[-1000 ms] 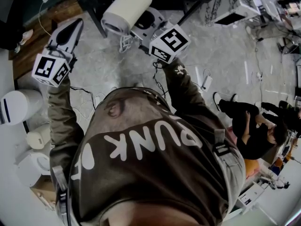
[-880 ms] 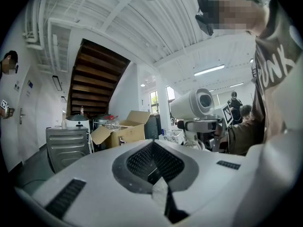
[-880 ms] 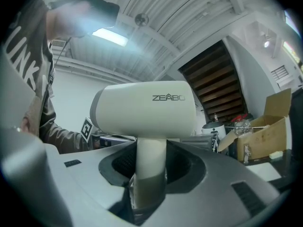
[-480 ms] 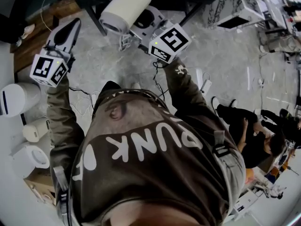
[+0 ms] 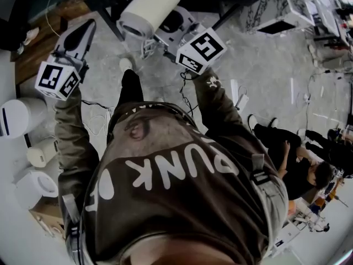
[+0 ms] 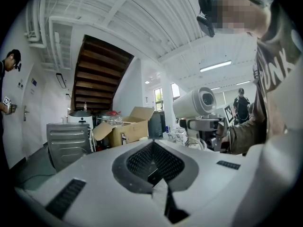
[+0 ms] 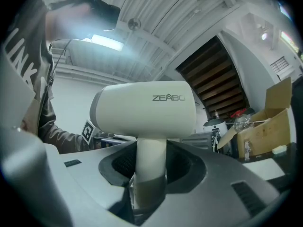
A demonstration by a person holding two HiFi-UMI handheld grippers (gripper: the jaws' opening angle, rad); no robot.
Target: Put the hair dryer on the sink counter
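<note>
Cluttered workshop: cardboard box (image 6: 124, 129), floor cables (image 5: 98, 121)

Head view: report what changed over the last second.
The person's leg swung forward into view, mid-step. The right gripper kept its hold on the hair dryer by its handle; the left gripper stayed shut and empty, both raised as before.

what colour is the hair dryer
The hair dryer is cream white; best seen in the right gripper view.

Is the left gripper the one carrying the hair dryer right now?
No, the hair dryer is clamped by its handle in the right gripper, while the left gripper is shut on nothing.
</note>
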